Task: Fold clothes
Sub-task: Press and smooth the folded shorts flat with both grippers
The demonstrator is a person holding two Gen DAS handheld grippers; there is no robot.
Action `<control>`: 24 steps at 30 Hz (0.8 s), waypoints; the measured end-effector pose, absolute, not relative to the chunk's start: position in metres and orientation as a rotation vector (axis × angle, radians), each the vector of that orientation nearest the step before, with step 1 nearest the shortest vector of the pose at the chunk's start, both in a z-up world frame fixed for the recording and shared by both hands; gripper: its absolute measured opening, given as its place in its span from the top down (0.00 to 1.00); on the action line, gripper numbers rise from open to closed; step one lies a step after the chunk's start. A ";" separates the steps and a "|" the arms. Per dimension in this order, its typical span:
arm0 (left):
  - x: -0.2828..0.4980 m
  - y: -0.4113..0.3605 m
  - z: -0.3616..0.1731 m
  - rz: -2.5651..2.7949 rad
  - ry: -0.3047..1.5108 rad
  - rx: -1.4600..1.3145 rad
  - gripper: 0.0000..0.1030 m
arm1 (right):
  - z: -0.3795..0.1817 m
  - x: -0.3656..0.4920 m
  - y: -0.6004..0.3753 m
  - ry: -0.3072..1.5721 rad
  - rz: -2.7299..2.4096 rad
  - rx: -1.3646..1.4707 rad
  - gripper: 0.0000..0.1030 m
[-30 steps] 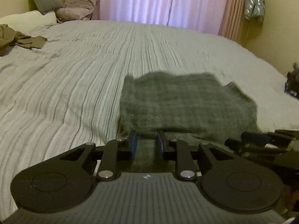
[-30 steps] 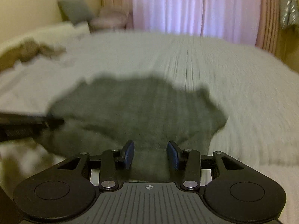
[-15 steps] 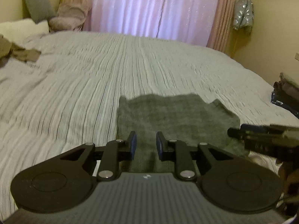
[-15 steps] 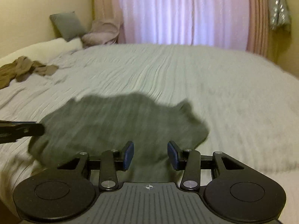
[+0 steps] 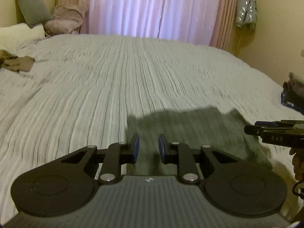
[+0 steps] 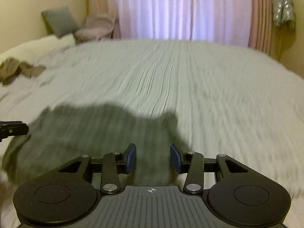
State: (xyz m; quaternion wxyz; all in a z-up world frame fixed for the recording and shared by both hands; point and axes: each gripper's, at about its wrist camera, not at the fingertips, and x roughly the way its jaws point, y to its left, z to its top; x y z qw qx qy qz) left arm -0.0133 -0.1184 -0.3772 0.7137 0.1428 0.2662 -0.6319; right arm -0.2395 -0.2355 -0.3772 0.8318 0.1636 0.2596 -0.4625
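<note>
Dark grey-green cloth (image 5: 191, 133) lies flat at the near edge of the bed (image 5: 133, 72), under and just ahead of both tools. The left gripper (image 5: 148, 145) has its jaws parted by a narrow gap, nothing between them; the right gripper (image 6: 153, 157) stands wider open, also holding nothing. The cloth's far edge is uneven, with a raised corner on its right side. Beyond it, pale ribbed bedspread stretches bare to the pink curtains (image 5: 152, 9). A brown garment (image 6: 17, 70) and pillows (image 5: 32, 9) sit far left.
</note>
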 end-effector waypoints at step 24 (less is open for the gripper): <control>-0.054 -0.073 -0.384 -1.399 0.656 0.351 0.86 | -0.365 -0.248 -0.163 0.558 -0.880 0.426 0.58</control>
